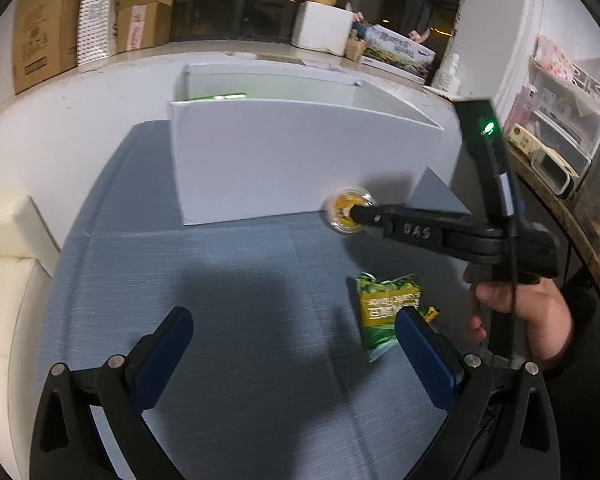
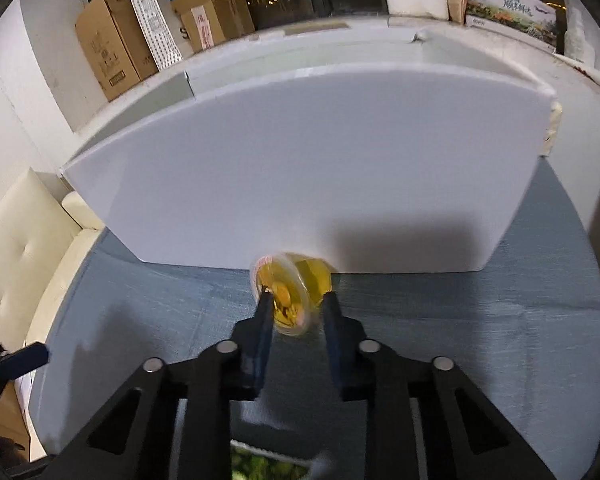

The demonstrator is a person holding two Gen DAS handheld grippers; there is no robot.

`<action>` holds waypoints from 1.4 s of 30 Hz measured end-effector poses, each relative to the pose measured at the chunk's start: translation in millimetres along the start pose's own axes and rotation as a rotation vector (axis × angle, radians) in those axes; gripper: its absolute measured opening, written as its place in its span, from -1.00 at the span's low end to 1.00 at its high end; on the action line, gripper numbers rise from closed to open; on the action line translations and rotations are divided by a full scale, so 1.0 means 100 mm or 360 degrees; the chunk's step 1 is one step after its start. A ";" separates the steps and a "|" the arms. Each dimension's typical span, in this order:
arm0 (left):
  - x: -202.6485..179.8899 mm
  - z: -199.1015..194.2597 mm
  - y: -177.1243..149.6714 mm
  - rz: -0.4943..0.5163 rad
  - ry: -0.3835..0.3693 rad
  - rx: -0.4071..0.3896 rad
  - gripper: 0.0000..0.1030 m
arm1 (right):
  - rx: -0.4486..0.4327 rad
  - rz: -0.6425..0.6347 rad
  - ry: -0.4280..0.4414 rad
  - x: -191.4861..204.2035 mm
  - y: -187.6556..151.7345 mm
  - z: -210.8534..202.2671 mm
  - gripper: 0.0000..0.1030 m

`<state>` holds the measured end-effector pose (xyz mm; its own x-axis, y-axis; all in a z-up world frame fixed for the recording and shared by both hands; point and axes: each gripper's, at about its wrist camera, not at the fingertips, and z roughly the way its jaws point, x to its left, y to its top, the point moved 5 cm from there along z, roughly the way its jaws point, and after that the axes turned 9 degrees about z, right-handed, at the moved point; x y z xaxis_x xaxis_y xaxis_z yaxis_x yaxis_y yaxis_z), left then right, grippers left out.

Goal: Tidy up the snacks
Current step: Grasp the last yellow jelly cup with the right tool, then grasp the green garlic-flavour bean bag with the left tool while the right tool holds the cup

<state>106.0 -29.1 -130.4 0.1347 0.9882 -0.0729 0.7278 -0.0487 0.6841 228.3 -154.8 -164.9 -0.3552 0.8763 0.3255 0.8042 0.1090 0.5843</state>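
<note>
The right gripper (image 2: 296, 300) has its jaws closed on the small yellow jelly cup (image 2: 294, 292), just in front of the white box (image 2: 300, 160) on the bench (image 2: 460, 340). I would lift it straight up, clear the wall, then release inside. The left gripper (image 1: 294, 340) hangs wide open and empty near the green snack bag (image 1: 384, 308).

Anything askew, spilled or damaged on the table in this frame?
Nothing spilled. The jelly cup lies on its side against the white box, pinched by the right tongs. The green snack bag looks crumpled and lies askew near the open left tongs.
</note>
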 end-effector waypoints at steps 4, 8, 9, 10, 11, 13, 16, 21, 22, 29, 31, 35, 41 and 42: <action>-0.10 0.08 0.00 0.0029 -0.0006 0.0023 1.00 | 0.0023 -0.0071 -0.0034 0.00 0.01 0.02 -0.77; -0.12 0.09 -0.03 0.0034 -0.0014 0.0034 1.00 | 0.0053 -0.0039 -0.0008 -0.01 0.05 0.10 0.38; -0.10 0.08 -0.03 0.0028 -0.0013 0.0033 1.00 | 0.0025 -0.0043 0.0013 0.01 0.07 0.09 0.63; -0.10 0.08 -0.03 0.0021 -0.0013 0.0029 1.00 | 0.0020 -0.0050 0.0010 0.02 0.08 0.10 0.64; -0.08 0.08 -0.03 0.0006 -0.0018 0.0023 1.00 | 0.0026 -0.0058 -0.0002 0.03 0.07 0.11 0.64; -0.06 0.07 -0.03 -0.0007 -0.0026 0.0021 1.00 | 0.0057 -0.0062 -0.0025 0.04 0.09 0.21 0.64; -0.04 0.08 -0.04 -0.0007 -0.0018 0.0027 1.00 | 0.0082 -0.0042 -0.0034 0.02 0.14 0.33 0.64; -0.07 0.12 -0.04 0.0003 -0.0025 0.0042 1.00 | 0.0073 -0.0031 -0.0015 -0.02 0.16 0.33 -0.25; -0.08 0.11 -0.05 0.0008 -0.0025 0.0044 1.00 | 0.0074 -0.0014 -0.0011 -0.04 0.15 0.31 -0.31; -0.20 0.20 -0.02 0.0048 -0.0054 0.0057 1.00 | -0.0029 -0.0023 0.0066 -0.04 0.08 -0.07 -0.32; -0.26 0.24 0.01 0.0059 -0.0068 0.0058 1.00 | -0.0073 -0.0024 0.0071 -0.07 0.05 -0.28 -0.32; -0.43 0.35 0.07 0.0128 -0.0077 0.0093 1.00 | -0.0144 -0.0003 0.0094 -0.19 -0.02 -0.70 -0.32; -0.70 0.60 0.10 0.0202 -0.0109 0.0181 1.00 | -0.0246 0.0018 0.0103 -0.26 -0.04 -1.10 -0.32; -0.72 0.65 0.10 0.0200 -0.0096 0.0196 1.00 | -0.0244 0.0015 0.0119 -0.26 -0.07 -1.13 -0.32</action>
<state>147.1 -109.7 -165.5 0.2668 0.9630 -0.0383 0.7792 -0.1921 0.5966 178.6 -231.6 -93.4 -0.3871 0.8391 0.3823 0.7274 0.0231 0.6859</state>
